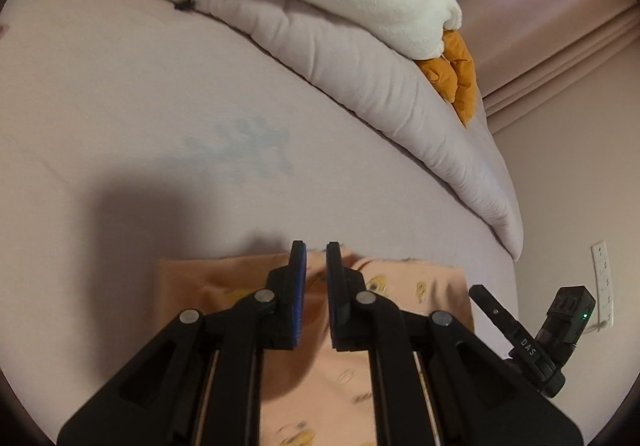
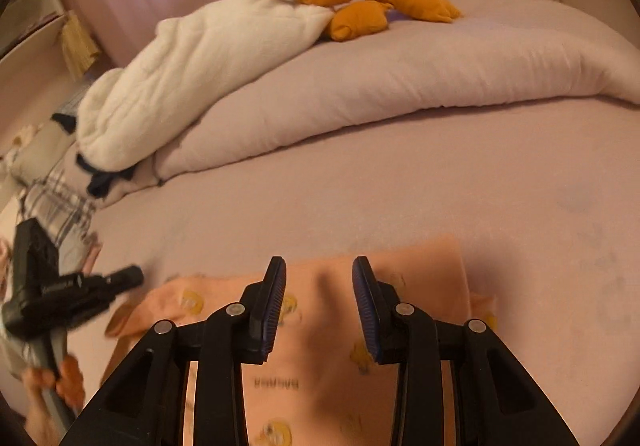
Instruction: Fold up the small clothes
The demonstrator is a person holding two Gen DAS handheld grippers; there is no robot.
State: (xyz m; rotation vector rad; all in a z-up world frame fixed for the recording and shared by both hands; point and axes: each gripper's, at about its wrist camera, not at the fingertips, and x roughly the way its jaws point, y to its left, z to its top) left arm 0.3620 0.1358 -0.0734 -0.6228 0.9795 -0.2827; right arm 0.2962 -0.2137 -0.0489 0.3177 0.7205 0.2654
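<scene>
Peach cotton garment [image 2: 320,326], printed with small yellow figures and a line of lettering, spread flat on the near part of the pale pink bed sheet [image 1: 120,106], directly under both tools. Appears partly folded, with a straight far edge and one layer lapped at the right; further folds and smoothing probably left. Left gripper [image 1: 316,286] clenched to a narrow slit, nothing visibly pinched. Right gripper [image 2: 319,302] released, jaws apart above the cloth, gripping nothing. Farther off: puffy quilted duvet [image 2: 400,86], fleecy white blanket [image 2: 192,58], mustard plush limbs [image 2: 380,2].
</scene>
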